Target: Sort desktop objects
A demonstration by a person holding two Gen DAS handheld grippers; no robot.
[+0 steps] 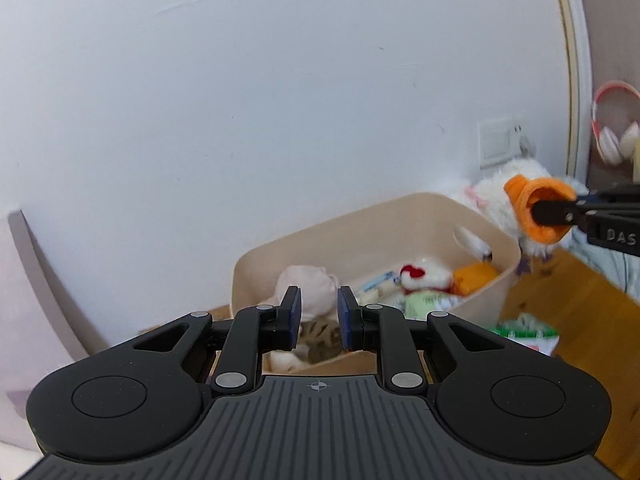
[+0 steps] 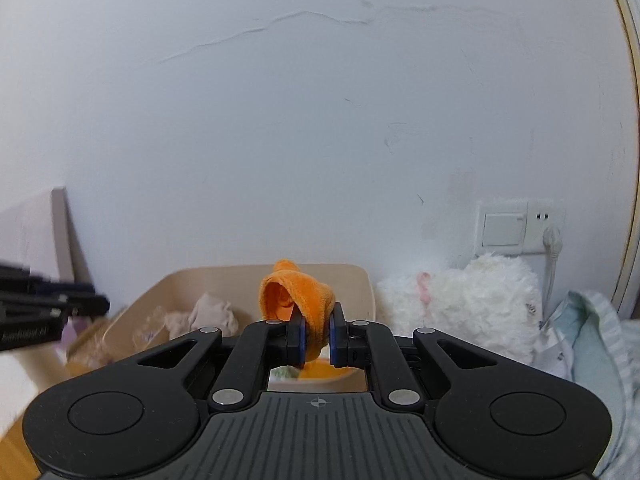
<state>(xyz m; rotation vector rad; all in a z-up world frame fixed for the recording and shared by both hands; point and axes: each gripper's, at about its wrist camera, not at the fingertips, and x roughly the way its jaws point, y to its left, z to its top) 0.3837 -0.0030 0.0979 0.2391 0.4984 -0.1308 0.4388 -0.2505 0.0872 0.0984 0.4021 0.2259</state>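
Orange cloth [image 2: 310, 304], a soft folded piece of fleece, sits at the centre of the right wrist view, pinched between the jaws of the right gripper [image 2: 317, 338], whose blue pads press into its lower fold while a loop of it stands above them. It hangs in the air in front of the beige bin [image 2: 370, 292], which fills the lower middle of that frame against the white wall [image 2: 320, 120].

In the left wrist view the same cloth [image 1: 520, 192] appears at the right edge, held on the black fingers of the right gripper [image 1: 552, 214] above and to the right of the bin [image 1: 400, 208]. The left gripper [image 1: 318, 318] is at lower centre, its jaws spread with a clear gap and nothing between them.

The bin holds a jumble: a pale pink fabric bundle [image 1: 308, 284] at its left, a white plush with a red patch [image 1: 424, 276] in the middle, an orange item [image 1: 476, 278] at its right, and some pale green and white packets [image 1: 428, 302] in front of these. Only the left wrist view shows this much of the contents; the right wrist view shows mainly the pink bundle [image 2: 212, 314].

Just right of the bin rests a fluffy white plush [image 2: 480, 304]. A wall switch and socket [image 2: 516, 230] show above it in the right view. Pink headphones [image 1: 612, 128] at the right edge and a green-and-white packet [image 1: 528, 330] on the wooden surface [image 1: 580, 320] appear only in the left view. The left gripper [image 2: 44, 312] shows blurred at the left edge of the right view.
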